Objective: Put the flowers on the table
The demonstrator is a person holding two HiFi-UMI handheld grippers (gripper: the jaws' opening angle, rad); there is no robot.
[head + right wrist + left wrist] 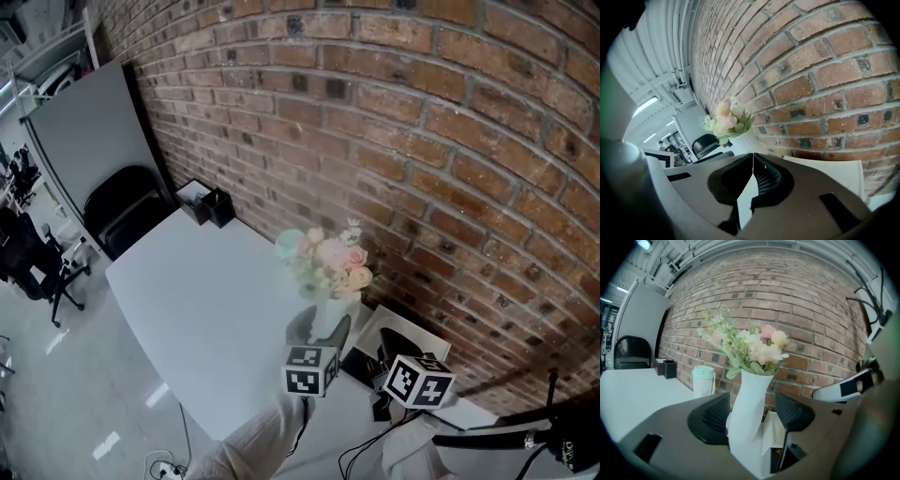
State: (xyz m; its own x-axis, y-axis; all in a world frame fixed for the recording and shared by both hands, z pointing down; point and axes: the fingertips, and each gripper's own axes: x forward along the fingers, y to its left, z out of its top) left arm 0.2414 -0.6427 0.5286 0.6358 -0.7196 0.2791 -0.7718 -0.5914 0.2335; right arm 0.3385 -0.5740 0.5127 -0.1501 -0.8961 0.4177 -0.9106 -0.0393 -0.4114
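Note:
A bunch of pale pink and cream flowers (335,257) stands in a white twisted vase (327,315) on the white table (202,300) close to the brick wall. My left gripper (323,328) has its jaws on either side of the vase (747,416). The left pad (715,416) lies against it, and a gap shows before the right pad (790,412). My right gripper (390,352) is just right of the vase, shut on a thin white card (746,201). In the right gripper view the flowers (725,117) are ahead to the left.
A mint lidded cup (290,246) stands behind the vase by the wall. Black desk boxes (212,206) sit at the table's far corner, with a black chair (127,214) beyond. A white sheet (417,330) lies by the wall at the right. Cables hang off the near edge.

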